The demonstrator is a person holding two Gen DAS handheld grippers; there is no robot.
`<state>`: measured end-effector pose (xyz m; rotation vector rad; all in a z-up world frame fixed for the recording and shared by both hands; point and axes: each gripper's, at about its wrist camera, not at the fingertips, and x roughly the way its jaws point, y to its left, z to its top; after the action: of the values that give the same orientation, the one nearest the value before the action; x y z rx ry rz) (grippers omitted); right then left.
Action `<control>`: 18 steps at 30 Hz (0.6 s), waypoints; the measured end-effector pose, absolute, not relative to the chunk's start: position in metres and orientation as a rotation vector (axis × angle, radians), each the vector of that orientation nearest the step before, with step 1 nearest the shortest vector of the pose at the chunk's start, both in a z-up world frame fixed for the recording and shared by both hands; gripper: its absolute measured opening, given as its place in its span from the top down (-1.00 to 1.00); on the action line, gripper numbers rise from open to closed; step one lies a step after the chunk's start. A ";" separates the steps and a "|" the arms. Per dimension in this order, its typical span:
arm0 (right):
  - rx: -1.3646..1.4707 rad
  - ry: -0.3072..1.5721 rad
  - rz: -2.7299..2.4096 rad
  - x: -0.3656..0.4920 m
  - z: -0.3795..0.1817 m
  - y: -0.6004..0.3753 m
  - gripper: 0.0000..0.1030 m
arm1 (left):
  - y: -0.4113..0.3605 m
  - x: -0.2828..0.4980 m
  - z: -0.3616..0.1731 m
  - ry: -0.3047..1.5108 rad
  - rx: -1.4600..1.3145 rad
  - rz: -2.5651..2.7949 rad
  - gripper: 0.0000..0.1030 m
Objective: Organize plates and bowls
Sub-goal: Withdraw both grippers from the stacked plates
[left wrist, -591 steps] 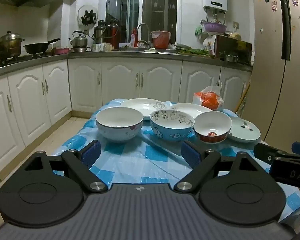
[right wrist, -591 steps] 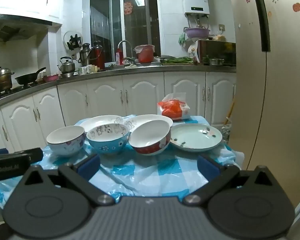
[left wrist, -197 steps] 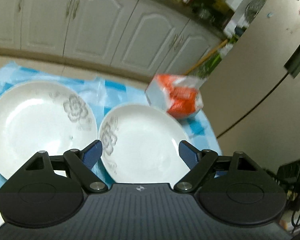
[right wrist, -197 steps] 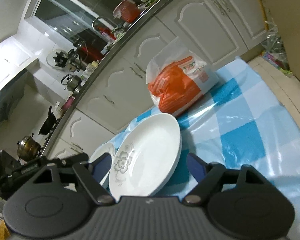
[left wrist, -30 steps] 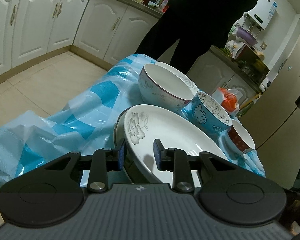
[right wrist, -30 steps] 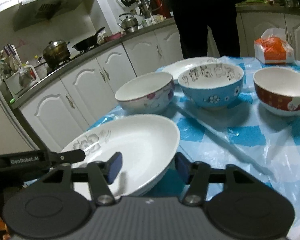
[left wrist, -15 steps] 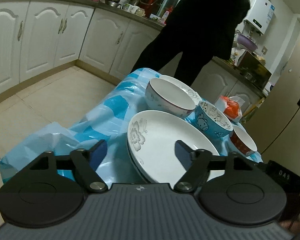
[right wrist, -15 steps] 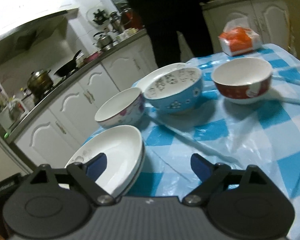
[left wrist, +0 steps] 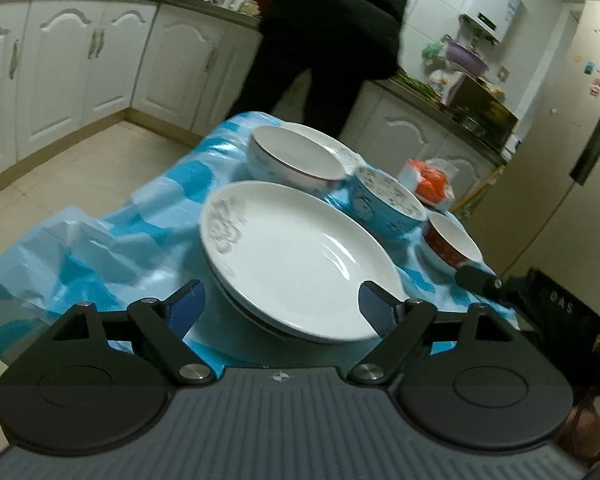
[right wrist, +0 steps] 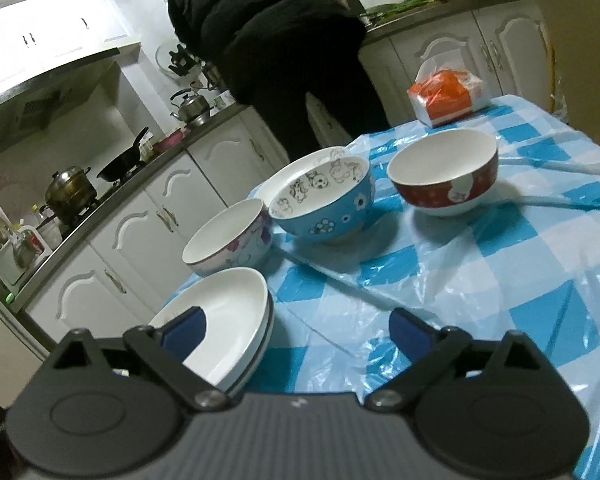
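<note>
My left claw is spreading its jaws wide, and nothing is pinched: the plate stack lies just ahead of it, its near rim between the pads but untouched. Taking that stack as my landmark, the white bowl sits just behind it, with another plate peeping out beyond that bowl; the blue bowl is behind and to the right, the red bowl further right, and the orange pack well behind. My right claw is opening too, empty, with the stack's edge showing behind its left pad. I judge the plates done and the bowls next. The risks: the stack sits near the table's front edge on a loose, wrinkled plastic cloth, so a snagged fold could drag it off; and a pad swung carelessly towards the bowls could clip its rim.
</note>
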<state>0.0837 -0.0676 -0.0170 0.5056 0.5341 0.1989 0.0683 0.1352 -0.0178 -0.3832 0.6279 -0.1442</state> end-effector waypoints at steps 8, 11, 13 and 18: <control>0.485 0.515 0.163 0.073 -0.013 -0.072 -0.92 | 0.117 0.063 -0.020 0.641 -0.381 -0.187 -1.00; 0.479 0.511 0.148 0.068 -0.011 -0.074 -0.92 | 0.114 0.062 -0.020 0.645 -0.391 -0.208 -1.00; 0.472 0.501 0.125 0.064 -0.007 -0.075 -0.92 | 0.111 0.063 -0.020 0.648 -0.395 -0.219 -1.00; 0.446 0.471 0.054 0.055 -0.001 -0.082 -0.94 | 0.108 0.058 -0.021 0.654 -0.419 -0.254 -1.00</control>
<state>0.0546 -0.0822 -0.0012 0.4461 0.4707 0.0539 0.0584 0.1079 -0.0211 -0.4194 0.6538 -0.2537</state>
